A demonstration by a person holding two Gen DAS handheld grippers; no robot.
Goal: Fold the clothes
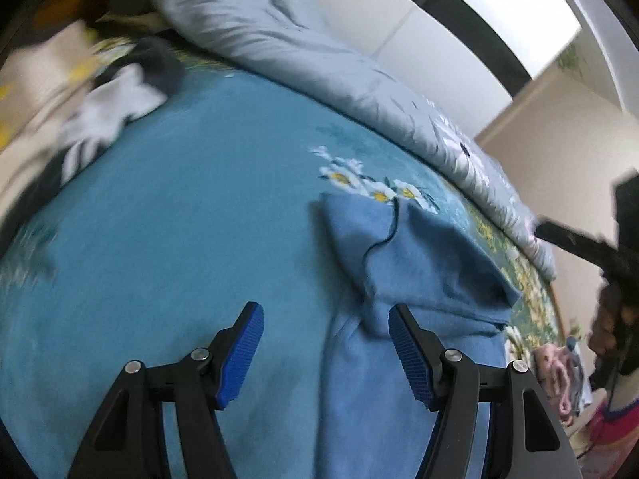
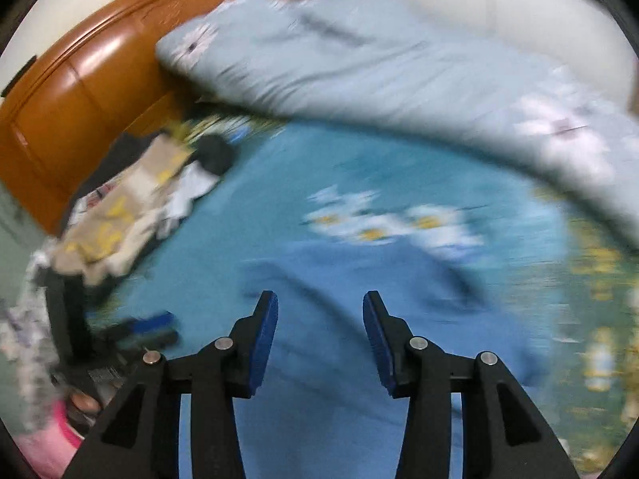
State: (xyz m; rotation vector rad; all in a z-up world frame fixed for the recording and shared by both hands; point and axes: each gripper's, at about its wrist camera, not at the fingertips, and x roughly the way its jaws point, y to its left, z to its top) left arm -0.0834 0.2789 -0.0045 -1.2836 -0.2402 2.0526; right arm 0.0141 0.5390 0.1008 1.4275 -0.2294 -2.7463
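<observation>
A blue hooded sweatshirt [image 1: 419, 271] with a dark drawstring lies partly folded on the teal bed sheet [image 1: 179, 219]. My left gripper [image 1: 325, 311] is open and empty just above the sheet, its right finger over the sweatshirt's left edge. In the blurred right wrist view the sweatshirt [image 2: 339, 279] lies under my right gripper [image 2: 319, 303], which is open and empty. The other gripper shows at the left in that view [image 2: 147, 327].
A pile of other clothes [image 1: 100, 92] lies at the head of the bed, also in the right wrist view [image 2: 131, 207]. A rumpled pale blue duvet [image 1: 299, 48] lines the far side. A wooden headboard [image 2: 80, 88] stands behind.
</observation>
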